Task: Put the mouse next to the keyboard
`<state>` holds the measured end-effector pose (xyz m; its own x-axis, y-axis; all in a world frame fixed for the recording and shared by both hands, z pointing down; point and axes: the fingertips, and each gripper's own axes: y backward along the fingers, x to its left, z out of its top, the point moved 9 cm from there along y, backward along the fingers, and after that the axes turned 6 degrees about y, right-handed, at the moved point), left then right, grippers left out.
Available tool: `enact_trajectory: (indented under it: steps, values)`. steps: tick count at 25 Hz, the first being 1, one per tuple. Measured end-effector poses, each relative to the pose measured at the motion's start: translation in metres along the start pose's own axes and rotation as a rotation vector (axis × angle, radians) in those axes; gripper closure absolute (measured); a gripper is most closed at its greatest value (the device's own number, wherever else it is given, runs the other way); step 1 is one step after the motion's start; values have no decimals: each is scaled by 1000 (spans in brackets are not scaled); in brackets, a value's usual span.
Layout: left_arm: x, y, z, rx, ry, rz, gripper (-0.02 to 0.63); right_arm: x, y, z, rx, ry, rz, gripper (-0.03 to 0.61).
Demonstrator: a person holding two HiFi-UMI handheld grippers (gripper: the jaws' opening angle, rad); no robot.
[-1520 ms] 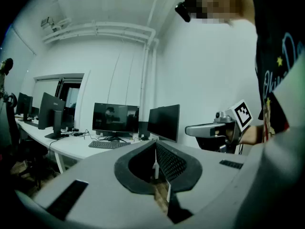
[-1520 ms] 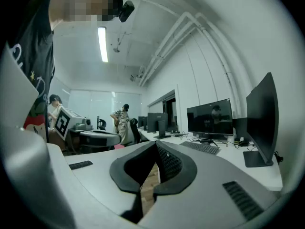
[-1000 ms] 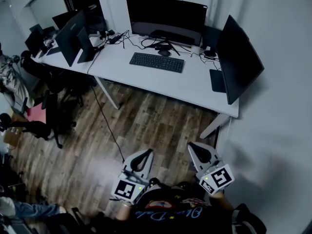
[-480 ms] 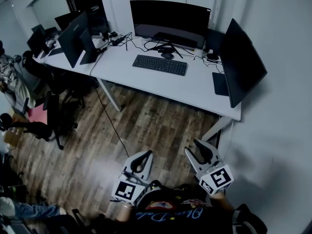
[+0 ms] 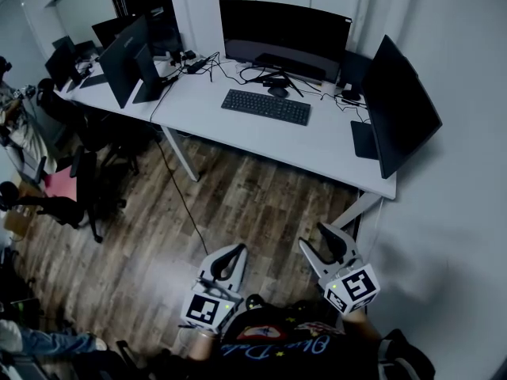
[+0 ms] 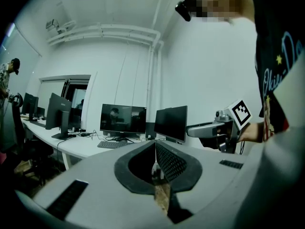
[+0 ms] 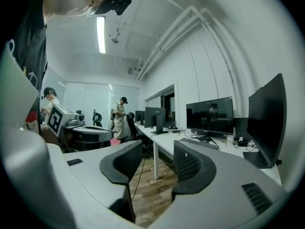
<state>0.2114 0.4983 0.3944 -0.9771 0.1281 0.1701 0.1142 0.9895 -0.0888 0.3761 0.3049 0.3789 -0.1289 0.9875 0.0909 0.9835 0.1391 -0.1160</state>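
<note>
1. None of the task looks done. The mouse [image 5: 277, 92] lies on the surface [image 5: 317, 142] behind the keyboard [image 5: 265, 107]. It sits near the keyboard's far edge, by the foot of the monitor [image 5: 283, 28] and among cables [image 5: 238, 71]. It is small and dark here, so I cannot tell whether a cable is attached to it.

2. Both claws are well apart from the surface. They are held close to the person's body over the wooden floor [image 5: 238, 196] and point toward the desk.

3. The left claw [image 6: 155, 144] has its jaws together, with nothing between them.

4. The right claw [image 7: 157, 149] is partly open and its jaws have just been opening. Only the floor shows through the gap, so it holds nothing.

5. By my reading the whole job is left to do:
   - come up to the surface;
   - reach past the keyboard;
   - close a claw on the mouse;
   - carry it clear of the cables;
   - set it down beside the keyboard.

6. The bare stretch of surface just off the keyboard's right end looks like a fitting spot. The opened right claw seems the likelier one to make the grasp.
</note>
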Motion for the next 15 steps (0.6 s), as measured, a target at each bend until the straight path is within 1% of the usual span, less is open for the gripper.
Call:
enact_trajectory:
  steps: [8, 15]
  values:
    - [32, 16, 2, -4, -8, 10, 611, 19, -28, 8, 6, 0, -6, 393]
    - [55, 26, -1, 1, 7, -2, 611, 36, -39, 7, 17, -15, -38, 388]
